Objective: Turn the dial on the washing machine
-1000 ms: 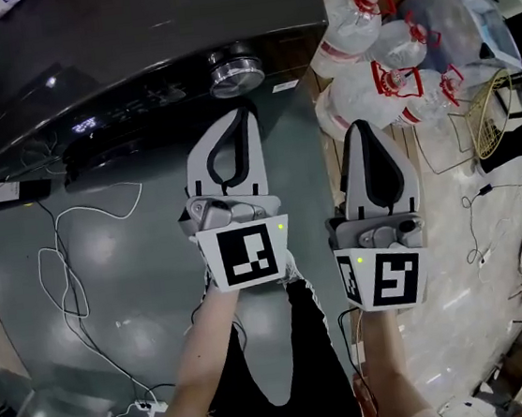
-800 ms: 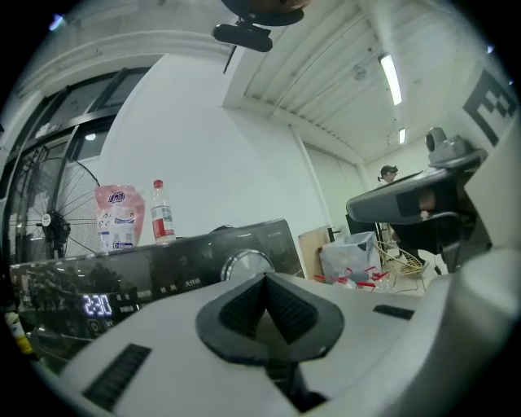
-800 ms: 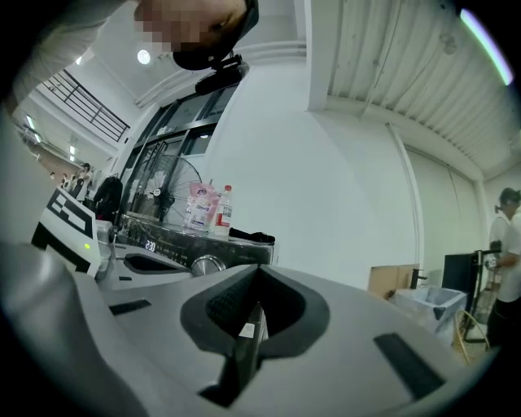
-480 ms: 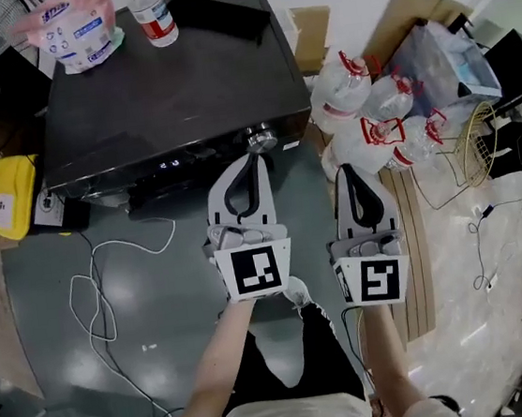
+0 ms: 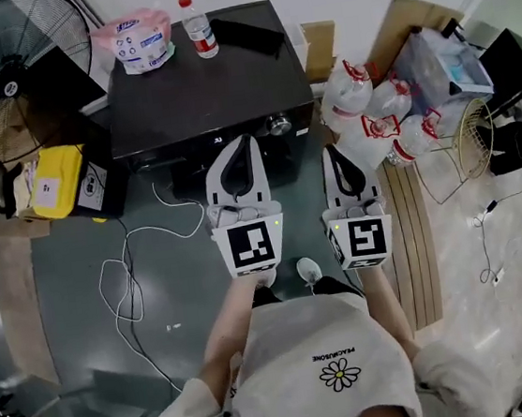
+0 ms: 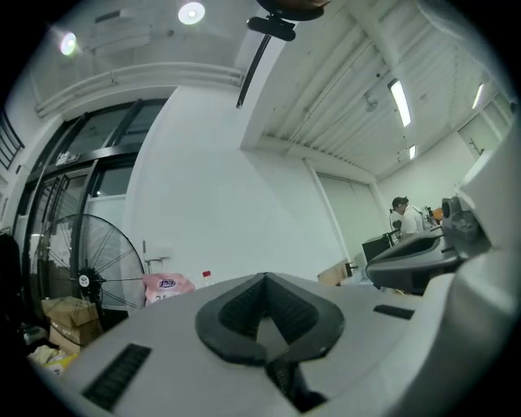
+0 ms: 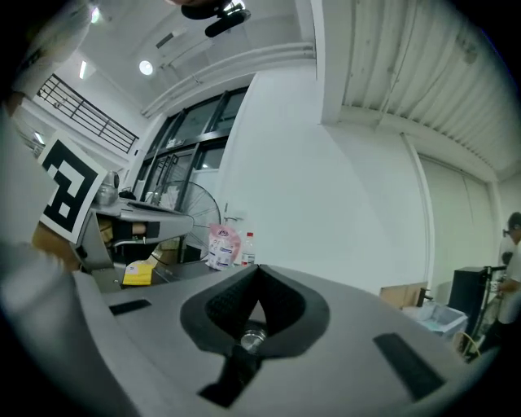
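Note:
The black washing machine (image 5: 200, 97) stands ahead of me, with its silver dial (image 5: 278, 123) at the right end of the front panel. My left gripper (image 5: 238, 142) is shut and empty, its tip just left of and below the dial, apart from it. My right gripper (image 5: 331, 151) is also shut and empty, lower and to the right of the dial. In the right gripper view the dial (image 7: 253, 337) shows through the gap behind the closed tips of the right gripper (image 7: 257, 269). In the left gripper view the left gripper (image 6: 264, 278) has its tips together, holding nothing.
A pink packet (image 5: 138, 37), a bottle (image 5: 197, 14) and a flat black item (image 5: 247, 33) lie on the machine's top. Large water jugs (image 5: 372, 109) crowd its right side. A fan (image 5: 14, 44) and a yellow box (image 5: 55, 181) stand left. White cable (image 5: 122, 272) loops on the floor.
The machine now looks smaller and farther as the head view pulled back and up. Both grippers, still shut, drew away from the dial; the left tip no longer sits right under it.

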Demonstrator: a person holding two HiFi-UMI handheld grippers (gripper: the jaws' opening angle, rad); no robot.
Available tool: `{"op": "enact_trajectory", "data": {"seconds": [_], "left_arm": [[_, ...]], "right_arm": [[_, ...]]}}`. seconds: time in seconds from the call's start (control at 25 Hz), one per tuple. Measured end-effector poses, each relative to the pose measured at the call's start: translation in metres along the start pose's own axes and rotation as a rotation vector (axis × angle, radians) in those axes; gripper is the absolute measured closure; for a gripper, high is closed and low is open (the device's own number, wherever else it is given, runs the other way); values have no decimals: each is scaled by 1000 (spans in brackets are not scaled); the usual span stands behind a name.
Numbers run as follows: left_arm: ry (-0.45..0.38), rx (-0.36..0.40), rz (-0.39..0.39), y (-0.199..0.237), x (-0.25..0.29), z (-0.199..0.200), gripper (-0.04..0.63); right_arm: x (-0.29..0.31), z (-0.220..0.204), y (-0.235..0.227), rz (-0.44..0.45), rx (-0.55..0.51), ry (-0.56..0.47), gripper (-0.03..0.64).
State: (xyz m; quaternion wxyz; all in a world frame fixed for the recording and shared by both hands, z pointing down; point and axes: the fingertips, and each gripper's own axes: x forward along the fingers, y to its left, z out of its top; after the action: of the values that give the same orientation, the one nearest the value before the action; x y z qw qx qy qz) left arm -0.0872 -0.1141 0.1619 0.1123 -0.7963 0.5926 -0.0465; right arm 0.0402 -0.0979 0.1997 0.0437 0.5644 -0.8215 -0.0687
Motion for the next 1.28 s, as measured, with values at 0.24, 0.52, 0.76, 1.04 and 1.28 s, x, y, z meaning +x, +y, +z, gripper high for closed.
{"op": "enact_trajectory", "data": {"seconds": [0.24,0.52,0.76,1.04,1.28], "left_arm": [[19,-28,112,18,-36,-8,597],[36,-43,215,19,-52,-14,597],[46,-32,259,13,-55,-12,597],[64,-22,256,5,-55,-14,597],[68,-29,251,0,-51,-14,597]], "right_arm": [[-9,9,24,86,1,-30,614],[-11,15,26,167,-9,-46,614],[-13,15,13,186,15,-61,615],[-19,10,4,177,31,-54,615],[-21,1,-3,168,40,-31,614]]}}
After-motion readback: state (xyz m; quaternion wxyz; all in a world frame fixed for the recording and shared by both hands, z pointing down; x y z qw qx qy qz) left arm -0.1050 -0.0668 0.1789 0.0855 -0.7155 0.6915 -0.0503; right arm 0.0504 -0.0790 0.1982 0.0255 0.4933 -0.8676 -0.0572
